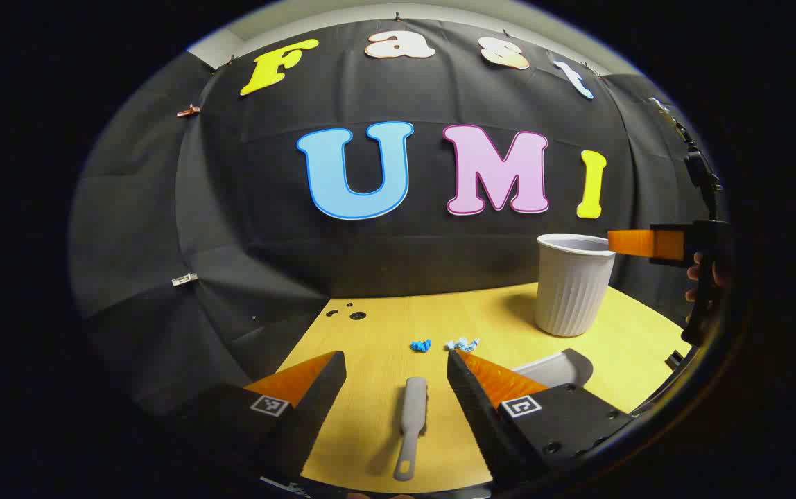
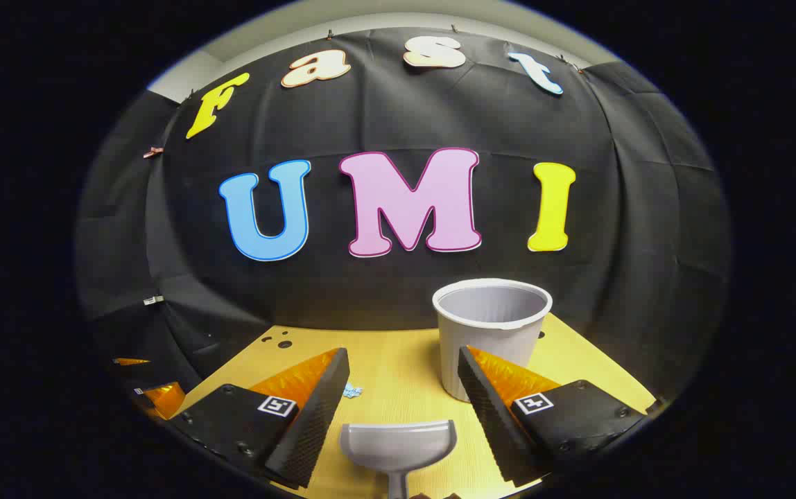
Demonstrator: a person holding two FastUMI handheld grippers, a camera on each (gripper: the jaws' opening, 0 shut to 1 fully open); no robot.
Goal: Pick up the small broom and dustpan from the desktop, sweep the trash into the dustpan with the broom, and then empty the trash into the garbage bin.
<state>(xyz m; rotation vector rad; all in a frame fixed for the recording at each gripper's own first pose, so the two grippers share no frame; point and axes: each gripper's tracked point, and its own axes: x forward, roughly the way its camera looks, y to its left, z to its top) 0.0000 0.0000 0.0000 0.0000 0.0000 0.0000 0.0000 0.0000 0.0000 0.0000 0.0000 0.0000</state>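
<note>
Broom [image 1: 410,424] lying flat on the desk [image 1: 384,326], handle toward the camera, bristle end pointing at the wall; it is sitting in the gap between the left gripper's [image 1: 396,367] fingers, untouched by either one. Left gripper is standing wide open just above the desk. Two blue scraps of trash [image 1: 421,344] are lying beyond the broom head, near each other, between the broom and the bin [image 1: 572,283]. Bin is standing upright toward the back right of the desk, well apart from the broom. Dustpan [image 1: 556,366] is showing partly behind the left gripper's right-hand finger, near the bin's base.

In the right gripper view, the dustpan [image 2: 399,445] is lying flat on the desk [image 2: 398,378], mouth facing the wall, handle running down toward the camera. It is sitting between the right gripper's [image 2: 402,367] fingers, and neither is touching it; right gripper is spread wide. Bin [image 2: 488,333] is standing just beyond the dustpan, slightly to the right, its lower right side hidden by one finger. A scrap of trash [image 2: 353,390] is peeking out beside the other finger.

In the left gripper view, the right gripper [image 1: 644,242] is showing at the far right edge, beside the bin's rim, with a hand [image 1: 702,277] behind it.
</note>
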